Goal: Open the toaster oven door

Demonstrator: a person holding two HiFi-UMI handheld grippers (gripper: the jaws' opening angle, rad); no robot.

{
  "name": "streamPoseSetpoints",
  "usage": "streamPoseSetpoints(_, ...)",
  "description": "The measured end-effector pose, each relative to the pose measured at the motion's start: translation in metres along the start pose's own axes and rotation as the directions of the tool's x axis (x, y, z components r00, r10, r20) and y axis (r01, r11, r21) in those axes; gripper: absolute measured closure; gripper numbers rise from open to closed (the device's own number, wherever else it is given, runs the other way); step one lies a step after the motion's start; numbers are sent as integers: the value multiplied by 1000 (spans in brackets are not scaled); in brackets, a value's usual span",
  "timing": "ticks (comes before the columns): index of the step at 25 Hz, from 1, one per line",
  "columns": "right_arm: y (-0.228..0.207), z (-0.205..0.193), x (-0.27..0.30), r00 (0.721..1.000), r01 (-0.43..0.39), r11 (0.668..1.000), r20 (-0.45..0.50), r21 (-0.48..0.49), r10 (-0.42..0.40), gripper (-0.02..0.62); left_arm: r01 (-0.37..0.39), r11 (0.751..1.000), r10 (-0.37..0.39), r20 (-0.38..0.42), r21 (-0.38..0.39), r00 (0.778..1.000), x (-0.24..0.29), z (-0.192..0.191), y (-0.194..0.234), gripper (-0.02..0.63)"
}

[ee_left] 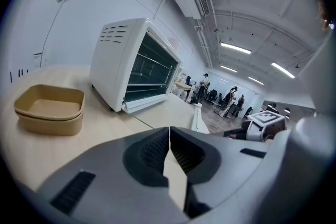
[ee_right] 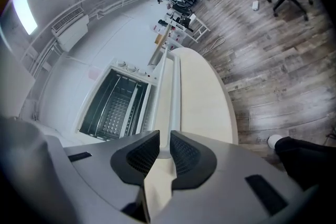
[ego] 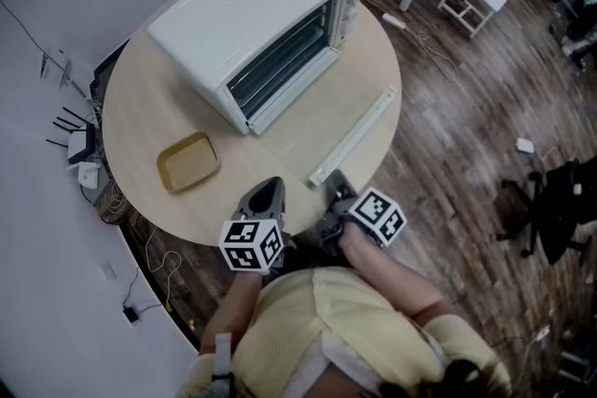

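Between the right claw's (ee_right: pixel 164 137) pads sits the door handle (ee_right: pixel 169 94), pinched at its near end to steer the swing; the toaster oven (ee_right: pixel 113 105) gapes open just beyond, ahead-left. The left claw (ee_left: pixel 169 136) is pressed together, empty, idling alongside

Even overhead light, fisheye-warped edges

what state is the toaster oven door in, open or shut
Open. The door lies folded down flat in front of the toaster oven, racks inside exposed, with the right gripper shut on its handle.
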State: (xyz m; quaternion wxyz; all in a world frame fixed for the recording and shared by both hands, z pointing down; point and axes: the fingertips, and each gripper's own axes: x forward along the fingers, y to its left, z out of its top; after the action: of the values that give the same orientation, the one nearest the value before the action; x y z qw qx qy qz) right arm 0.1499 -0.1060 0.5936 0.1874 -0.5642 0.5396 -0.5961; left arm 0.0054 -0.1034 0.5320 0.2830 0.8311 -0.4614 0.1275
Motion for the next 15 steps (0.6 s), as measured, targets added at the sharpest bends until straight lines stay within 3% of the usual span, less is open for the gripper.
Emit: streamPoseSetpoints(15, 34, 2, -16, 997, -73, 985, -16, -159, 71, 534, 5, 1000, -5, 51, -5, 999, -5, 14, 3, 598)
